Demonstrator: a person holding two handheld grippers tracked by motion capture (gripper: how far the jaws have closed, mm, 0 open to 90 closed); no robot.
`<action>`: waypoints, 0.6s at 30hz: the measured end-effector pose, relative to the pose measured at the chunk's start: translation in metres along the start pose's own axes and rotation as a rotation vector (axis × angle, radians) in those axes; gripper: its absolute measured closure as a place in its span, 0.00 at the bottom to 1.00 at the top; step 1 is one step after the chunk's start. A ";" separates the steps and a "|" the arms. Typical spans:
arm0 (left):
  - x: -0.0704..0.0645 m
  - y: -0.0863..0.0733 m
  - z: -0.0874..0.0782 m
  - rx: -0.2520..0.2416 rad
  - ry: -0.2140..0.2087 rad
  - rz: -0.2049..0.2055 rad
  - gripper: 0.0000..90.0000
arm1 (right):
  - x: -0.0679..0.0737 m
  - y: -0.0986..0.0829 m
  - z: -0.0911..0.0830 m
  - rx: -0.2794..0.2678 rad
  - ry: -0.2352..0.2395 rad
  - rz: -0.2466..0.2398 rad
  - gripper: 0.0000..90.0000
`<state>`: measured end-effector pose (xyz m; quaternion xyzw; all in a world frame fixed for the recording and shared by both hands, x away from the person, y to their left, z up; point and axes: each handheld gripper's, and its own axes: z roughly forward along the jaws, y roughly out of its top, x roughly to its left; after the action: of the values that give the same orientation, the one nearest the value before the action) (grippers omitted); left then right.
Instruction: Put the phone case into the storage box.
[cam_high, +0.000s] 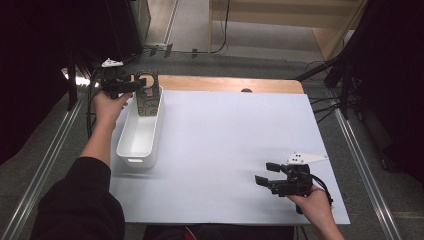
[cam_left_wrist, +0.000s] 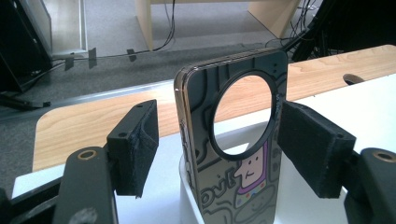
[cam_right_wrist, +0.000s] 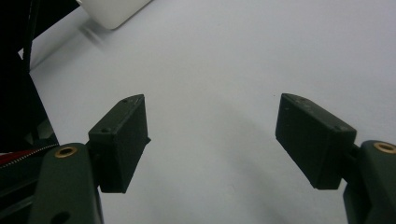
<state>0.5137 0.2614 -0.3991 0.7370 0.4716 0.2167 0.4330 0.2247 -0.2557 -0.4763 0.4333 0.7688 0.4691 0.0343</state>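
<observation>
Nearest, my right gripper (cam_high: 270, 174) idles at five o'clock, fingers spread. My left gripper (cam_left_wrist: 217, 140), fingers parted, brackets the phone case (cam_left_wrist: 233, 135) upright in the white bin's (cam_high: 137, 137) eleven-o'clock end, so it leans steady.

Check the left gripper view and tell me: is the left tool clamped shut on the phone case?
No: the left tool is open, one pad clearly apart from the phone case, which stands upright in the white bin.

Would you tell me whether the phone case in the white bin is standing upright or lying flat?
Upright: the phone case stands on end in the white bin, rising above its rim between the left tool's open jaws.
</observation>
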 end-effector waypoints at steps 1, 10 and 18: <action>0.000 0.000 -0.001 -0.001 0.003 -0.001 0.33 | 0.000 0.000 0.000 0.000 0.001 -0.001 0.27; 0.001 -0.001 -0.008 0.011 -0.005 -0.014 0.30 | 0.000 0.002 0.002 0.001 0.009 -0.005 0.27; -0.005 0.001 -0.019 0.006 -0.022 -0.008 0.30 | 0.000 0.004 0.006 0.005 0.015 -0.005 0.27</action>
<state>0.4984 0.2644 -0.3877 0.7388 0.4705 0.2052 0.4367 0.2300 -0.2512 -0.4768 0.4280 0.7713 0.4702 0.0287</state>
